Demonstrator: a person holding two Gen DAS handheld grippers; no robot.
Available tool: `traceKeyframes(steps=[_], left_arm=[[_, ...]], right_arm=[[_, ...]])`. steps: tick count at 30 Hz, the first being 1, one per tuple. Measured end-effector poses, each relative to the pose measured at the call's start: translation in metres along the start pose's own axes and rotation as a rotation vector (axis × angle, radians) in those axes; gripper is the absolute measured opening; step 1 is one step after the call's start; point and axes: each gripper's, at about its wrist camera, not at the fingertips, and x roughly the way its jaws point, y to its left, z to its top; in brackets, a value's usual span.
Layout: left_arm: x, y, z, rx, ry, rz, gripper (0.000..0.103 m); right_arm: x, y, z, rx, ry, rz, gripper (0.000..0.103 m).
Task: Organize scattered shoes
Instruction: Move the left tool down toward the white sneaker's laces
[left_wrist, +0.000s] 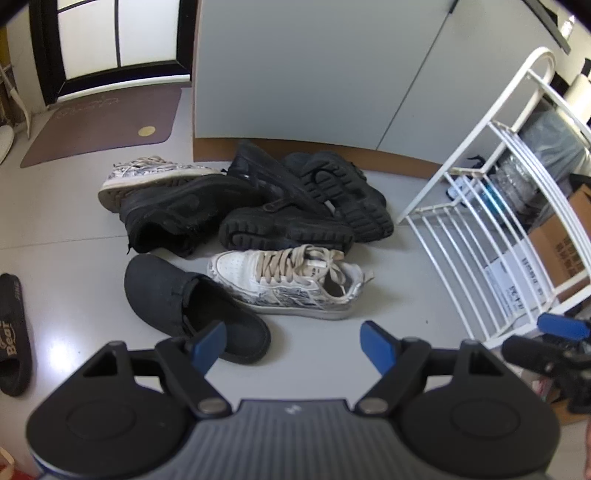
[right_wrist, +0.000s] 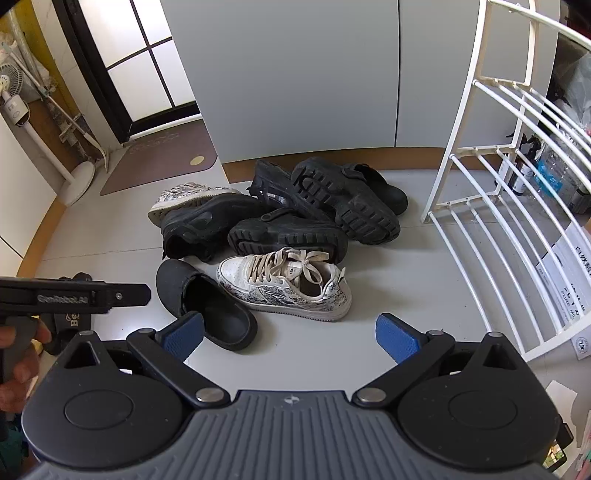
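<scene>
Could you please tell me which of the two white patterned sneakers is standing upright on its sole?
The laced white sneaker at the front of the pile, beside the black slip-on. Its twin at the back lies tipped on its side, sole showing.

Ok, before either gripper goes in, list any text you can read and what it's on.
"Bear": black slipper on the floor at left.
"GenRobot.AI": side of the left gripper, right wrist view.
Doormat lettering: too faint to read.
Box print behind the rack: too blurred to read.
</scene>
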Motion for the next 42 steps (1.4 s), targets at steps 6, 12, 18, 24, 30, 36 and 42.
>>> traceKeyframes(steps=[6,12,18,24,30,36,42], left_arm=[[0.022,0.004,0.008,-0.01,0.028,0.006,0.082],[0.044,0.007,0.018,0.001,0.041,0.014,0.082],[0.064,0.011,0.029,0.022,0.036,0.001,0.082],[0.08,0.015,0.035,0.039,0.044,-0.029,0.082],[0.094,0.023,0.036,0.031,0.049,-0.06,0.083],[0.102,0.034,0.034,0.032,0.05,-0.086,0.083],[0.108,0.049,0.019,0.03,0.045,-0.079,0.085]], right_arm=[[0.022,-0.009,0.014,0.023,0.021,-0.031,0.102],[0.035,-0.015,0.017,0.007,0.028,-0.016,0.102],[0.047,-0.022,0.013,0.026,0.065,-0.015,0.102],[0.047,-0.027,0.012,0.03,0.022,-0.026,0.102],[0.068,-0.034,0.017,0.037,0.045,-0.07,0.102],[0.092,-0.032,0.017,0.054,0.048,-0.079,0.102],[0.119,-0.033,-0.009,0.022,0.055,-0.077,0.102]])
